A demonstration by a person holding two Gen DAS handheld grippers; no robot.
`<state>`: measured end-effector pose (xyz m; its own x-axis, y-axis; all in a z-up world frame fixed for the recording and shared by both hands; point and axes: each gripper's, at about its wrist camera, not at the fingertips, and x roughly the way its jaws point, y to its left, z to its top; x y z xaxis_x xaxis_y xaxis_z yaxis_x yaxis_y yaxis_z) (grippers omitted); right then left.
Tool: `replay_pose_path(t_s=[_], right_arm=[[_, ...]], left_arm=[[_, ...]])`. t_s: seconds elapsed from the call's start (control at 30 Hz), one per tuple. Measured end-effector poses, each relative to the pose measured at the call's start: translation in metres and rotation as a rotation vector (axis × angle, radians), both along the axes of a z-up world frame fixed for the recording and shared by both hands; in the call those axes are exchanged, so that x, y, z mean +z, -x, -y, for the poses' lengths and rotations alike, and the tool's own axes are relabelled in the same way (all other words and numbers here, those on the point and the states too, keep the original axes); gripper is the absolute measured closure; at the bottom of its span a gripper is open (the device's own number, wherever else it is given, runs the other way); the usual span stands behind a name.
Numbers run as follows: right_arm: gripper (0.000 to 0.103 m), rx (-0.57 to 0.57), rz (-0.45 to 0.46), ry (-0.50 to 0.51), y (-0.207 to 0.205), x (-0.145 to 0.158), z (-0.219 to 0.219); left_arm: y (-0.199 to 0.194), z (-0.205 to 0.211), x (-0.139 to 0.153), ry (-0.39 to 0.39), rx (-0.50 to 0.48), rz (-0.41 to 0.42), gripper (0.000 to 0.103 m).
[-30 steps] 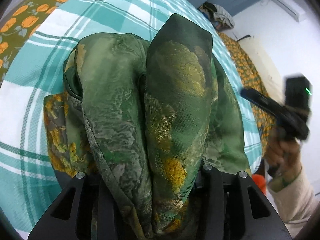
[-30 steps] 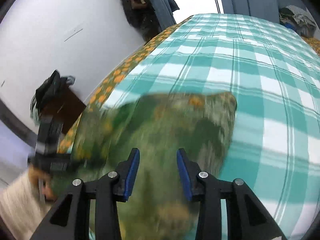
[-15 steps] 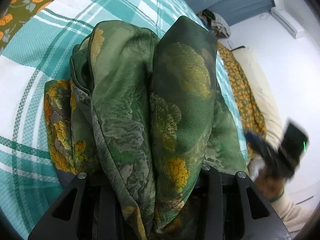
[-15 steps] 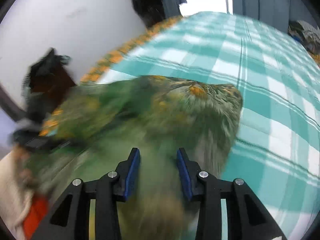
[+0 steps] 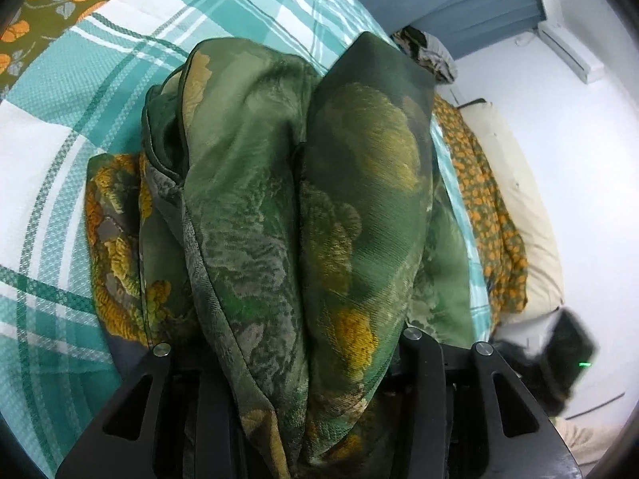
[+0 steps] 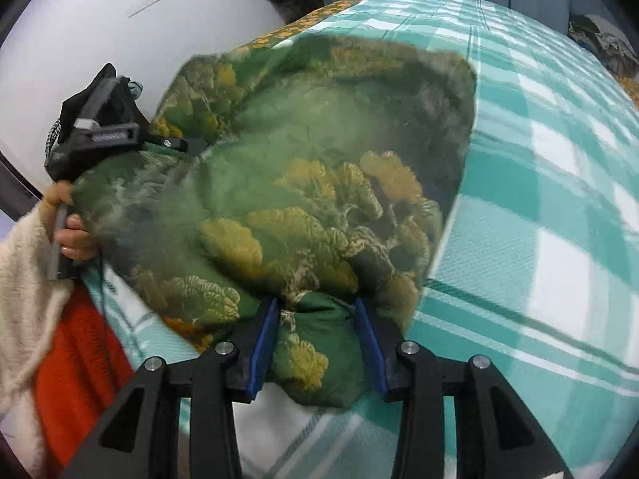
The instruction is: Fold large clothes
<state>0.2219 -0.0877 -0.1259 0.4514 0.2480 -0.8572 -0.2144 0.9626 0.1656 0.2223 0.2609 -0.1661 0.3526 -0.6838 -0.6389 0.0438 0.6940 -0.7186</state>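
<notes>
A large green cloth with yellow flower print (image 6: 319,183) lies bunched on the teal checked bed (image 6: 551,207). In the left wrist view the cloth (image 5: 287,207) drapes thickly over my left gripper (image 5: 295,319) and hides its fingers; the gripper is shut on it. My left gripper also shows in the right wrist view (image 6: 175,144), holding the cloth's left edge. My right gripper (image 6: 319,319) has its blue pads (image 6: 263,339) on either side of a fold at the cloth's near edge, with a wide gap between them.
The bed's teal checked sheet (image 5: 72,127) spreads left and far. An orange-flowered cover (image 5: 487,207) and a cream pillow (image 5: 531,239) lie at the right side by the white wall. A pile of clothes (image 5: 427,52) sits at the far end.
My right gripper has come down from beside the cloth to its near edge, and a fold now sits between its pads. My left gripper keeps its hold and has shifted slightly.
</notes>
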Motion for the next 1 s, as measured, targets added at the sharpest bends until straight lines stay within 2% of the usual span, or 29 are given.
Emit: replay_pose_path(t_s=[0.1,0.17,0.23,0.27,0.3,0.33,0.37,0.4,0.47,0.5,0.57,0.67,0.77,0.87,0.93,1.0], right_arm=[[0.061,0.067,0.161,-0.002,-0.008,0.048,-0.031],[0.061,0.124,0.209,-0.049,-0.021,0.059,-0.057],[0.061,0.178,0.180,-0.125,-0.049,0.046,-0.089],[0.061,0.191,0.139,-0.143,-0.058,0.035,-0.099],[0.061,0.203,0.073,-0.140,-0.071,0.017,-0.112],[0.061,0.203,0.050,-0.114,-0.077,0.004,-0.121],[0.061,0.198,0.050,-0.102,-0.082,-0.002,-0.124],[0.061,0.187,0.057,-0.092,-0.083,-0.006,-0.128],[0.061,0.166,0.069,-0.075,-0.082,-0.007,-0.133],[0.061,0.165,0.072,-0.064,-0.081,-0.006,-0.136],[0.061,0.171,0.075,-0.045,-0.081,-0.006,-0.137],[0.062,0.171,0.075,-0.043,-0.080,-0.004,-0.133],[0.062,0.174,0.082,-0.031,-0.077,-0.004,-0.136],[0.062,0.173,0.086,-0.025,-0.081,-0.004,-0.139],[0.062,0.170,0.091,-0.024,-0.081,-0.005,-0.138],[0.062,0.167,0.095,-0.019,-0.077,-0.005,-0.138]], left_arm=[[0.006,0.004,0.011,-0.027,0.008,-0.001,0.053],[0.009,0.006,0.024,-0.047,0.012,-0.005,0.047],[0.016,0.000,0.040,-0.054,0.018,-0.006,0.043],[0.025,-0.013,0.054,-0.089,0.048,0.008,0.038],[0.030,-0.022,0.058,-0.124,0.076,0.013,0.030],[0.038,-0.037,0.064,-0.160,0.120,0.028,0.024],[0.049,-0.057,0.068,-0.176,0.179,0.045,0.013],[0.056,-0.072,0.066,-0.177,0.222,0.045,0.011],[0.064,-0.096,0.052,-0.124,0.276,0.001,0.011],[0.065,-0.101,0.042,-0.071,0.285,-0.023,0.011],[0.064,-0.098,0.026,0.021,0.267,-0.039,0.011],[0.058,-0.084,0.010,0.088,0.246,-0.057,0.011],[0.052,-0.084,-0.008,0.179,0.257,-0.083,0.007],[0.050,-0.080,-0.009,0.252,0.241,-0.072,0.005],[0.048,-0.073,0.000,0.278,0.231,-0.050,0.001],[0.043,-0.058,0.009,0.235,0.199,-0.034,0.001]])
